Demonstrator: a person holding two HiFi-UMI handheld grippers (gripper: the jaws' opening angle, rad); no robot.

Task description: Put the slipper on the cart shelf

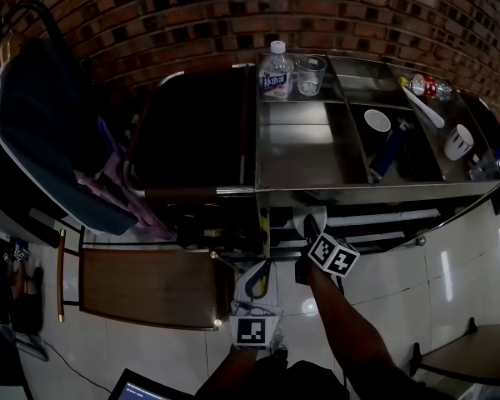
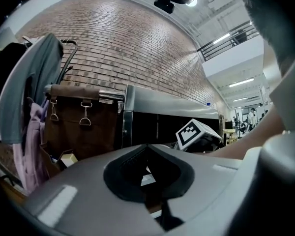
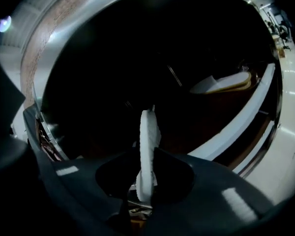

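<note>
A white slipper point(image 3: 148, 146) stands on edge between the jaws of my right gripper point(image 3: 146, 181), which is shut on its heel end. That gripper point(image 1: 312, 232) reaches into the dark lower shelf of the steel cart point(image 1: 375, 219), under the cart's top. A second white slipper point(image 3: 226, 82) lies flat on the shelf further in, to the right. My left gripper point(image 1: 258, 283) hangs below the cart's front, over the tiled floor, with nothing seen in it. In the left gripper view the jaws stay hidden in the housing point(image 2: 147, 181); the right gripper's marker cube point(image 2: 196, 133) shows ahead.
On the cart top stand a water bottle point(image 1: 276, 72), a glass point(image 1: 310, 75), white cups point(image 1: 458, 142) and a lying bottle point(image 1: 429, 86). A brown canvas bag point(image 2: 78, 127) hangs on the cart's left end. A low wooden table point(image 1: 142, 286) and a clothes-draped chair point(image 1: 42, 132) sit at left.
</note>
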